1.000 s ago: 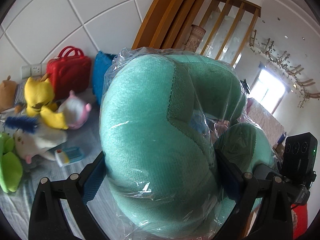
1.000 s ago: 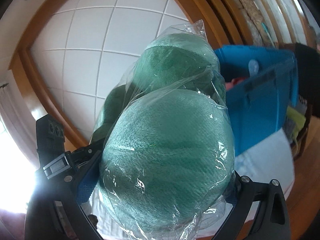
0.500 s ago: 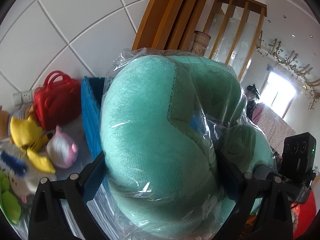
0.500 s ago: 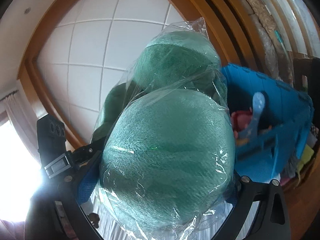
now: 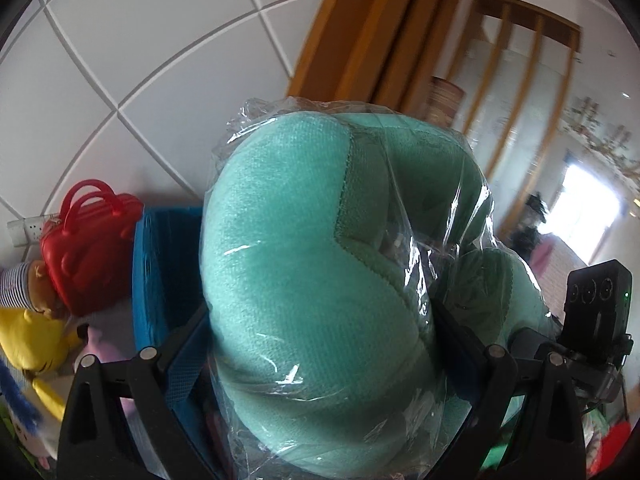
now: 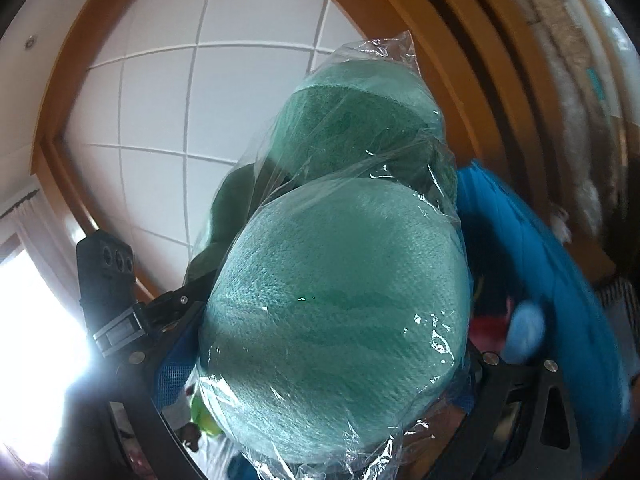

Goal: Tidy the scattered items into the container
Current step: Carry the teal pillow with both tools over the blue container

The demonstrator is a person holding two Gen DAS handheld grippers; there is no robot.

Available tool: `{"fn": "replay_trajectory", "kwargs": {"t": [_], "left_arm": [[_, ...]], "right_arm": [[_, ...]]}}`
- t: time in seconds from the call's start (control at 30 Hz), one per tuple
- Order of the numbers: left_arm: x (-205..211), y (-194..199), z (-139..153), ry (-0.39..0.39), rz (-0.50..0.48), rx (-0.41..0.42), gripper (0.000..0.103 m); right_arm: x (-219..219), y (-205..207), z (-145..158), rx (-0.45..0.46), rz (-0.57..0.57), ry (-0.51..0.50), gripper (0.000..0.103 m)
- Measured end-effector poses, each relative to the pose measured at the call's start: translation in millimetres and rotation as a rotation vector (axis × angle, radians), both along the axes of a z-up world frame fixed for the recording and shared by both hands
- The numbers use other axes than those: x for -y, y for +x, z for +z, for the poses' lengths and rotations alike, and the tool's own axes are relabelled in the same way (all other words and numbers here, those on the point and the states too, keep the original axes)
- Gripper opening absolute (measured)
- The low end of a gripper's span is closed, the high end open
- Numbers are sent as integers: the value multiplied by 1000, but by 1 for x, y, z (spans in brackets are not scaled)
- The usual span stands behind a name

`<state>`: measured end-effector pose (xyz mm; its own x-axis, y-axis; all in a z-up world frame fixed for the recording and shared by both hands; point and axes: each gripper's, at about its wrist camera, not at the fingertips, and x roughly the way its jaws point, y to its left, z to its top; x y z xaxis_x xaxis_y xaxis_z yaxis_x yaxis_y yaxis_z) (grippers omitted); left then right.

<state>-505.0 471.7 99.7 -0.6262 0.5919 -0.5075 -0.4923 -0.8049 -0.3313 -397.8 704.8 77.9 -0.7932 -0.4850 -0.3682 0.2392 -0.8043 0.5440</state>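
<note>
A teal neck pillow in a clear plastic bag fills both views; it also shows in the right wrist view. My left gripper is shut on one end of it. My right gripper is shut on the other end. Both hold it in the air. The blue fabric container sits just behind the pillow at left; in the right wrist view the container is at right, with items inside. The pillow hides the fingertips.
A red toy handbag, a yellow plush and other soft toys lie left of the container. A white tiled wall and a wooden frame stand behind. The right gripper's camera block shows at right.
Both grippers have carried the pillow toward the blue container, which now sits closer and lower in both views. The toys have slid to the left edge.
</note>
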Motion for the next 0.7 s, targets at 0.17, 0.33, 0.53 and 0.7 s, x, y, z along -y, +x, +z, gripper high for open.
{"fn": "replay_trajectory", "kwargs": {"t": [0.17, 0.33, 0.53, 0.7], "left_arm": [[-26, -68, -11, -37, 81, 75, 101], [-38, -128, -35, -73, 141, 177, 102], [-34, -204, -77, -102, 146, 355, 103], [-26, -238, -114, -52, 71, 511, 103]], "right_arm": [[-38, -97, -9, 69, 109, -33, 101], [-59, -183, -39, 169, 172, -87, 101], [-59, -264, -83, 316, 228, -152, 102], [-58, -301, -110, 441, 252, -146, 103]]}}
